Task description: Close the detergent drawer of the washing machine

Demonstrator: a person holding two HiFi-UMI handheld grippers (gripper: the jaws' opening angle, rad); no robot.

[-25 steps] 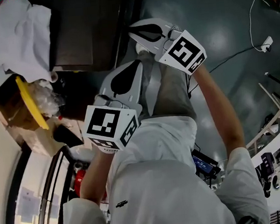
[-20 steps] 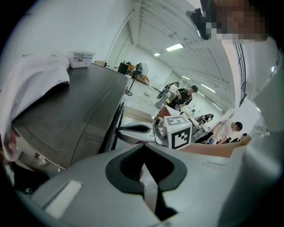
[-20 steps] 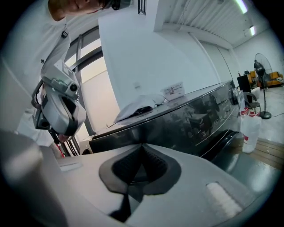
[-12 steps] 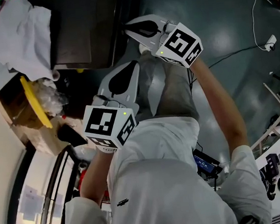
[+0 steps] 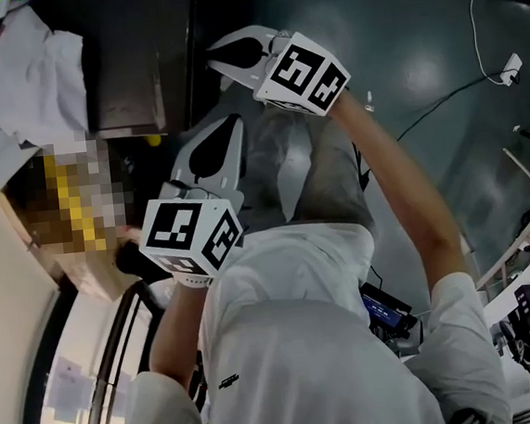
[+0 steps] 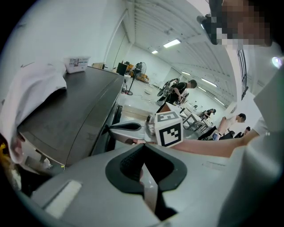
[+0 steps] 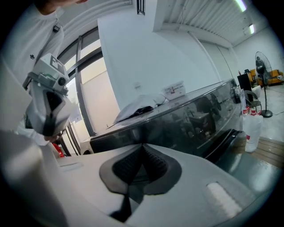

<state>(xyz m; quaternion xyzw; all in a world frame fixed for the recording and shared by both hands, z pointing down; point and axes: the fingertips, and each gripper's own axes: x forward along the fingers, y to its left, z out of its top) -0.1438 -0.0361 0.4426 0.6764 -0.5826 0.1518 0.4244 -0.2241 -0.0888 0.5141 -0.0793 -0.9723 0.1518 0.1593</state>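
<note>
- The washing machine [image 5: 124, 57] stands at the upper left of the head view. Its dark top faces up and its glossy front faces the person.
- The detergent drawer cannot be told apart from the dark front panel in any view.
- The right hand-held gripper [image 5: 213, 62] is held out on a straight arm, with its tip just beside the top front edge of the machine. Whether it touches the panel cannot be told.
- In the right gripper view its jaws are pressed together with nothing between them, and they point at the machine's front.
- The left hand-held gripper [image 5: 234, 124] hangs nearer the person's body, clear of the machine and lower in the head view than the right one.
- Its jaws are also pressed together and pinch nothing.
- A white cloth [image 6: 31, 88] lies on the machine's top and hangs over one side edge.
- A small white printed box [image 6: 77, 64] sits near the back edge of the top, by the wall.
- A pale plastic jug [image 7: 253, 128] stands on the floor beyond the machine's front.
</note>
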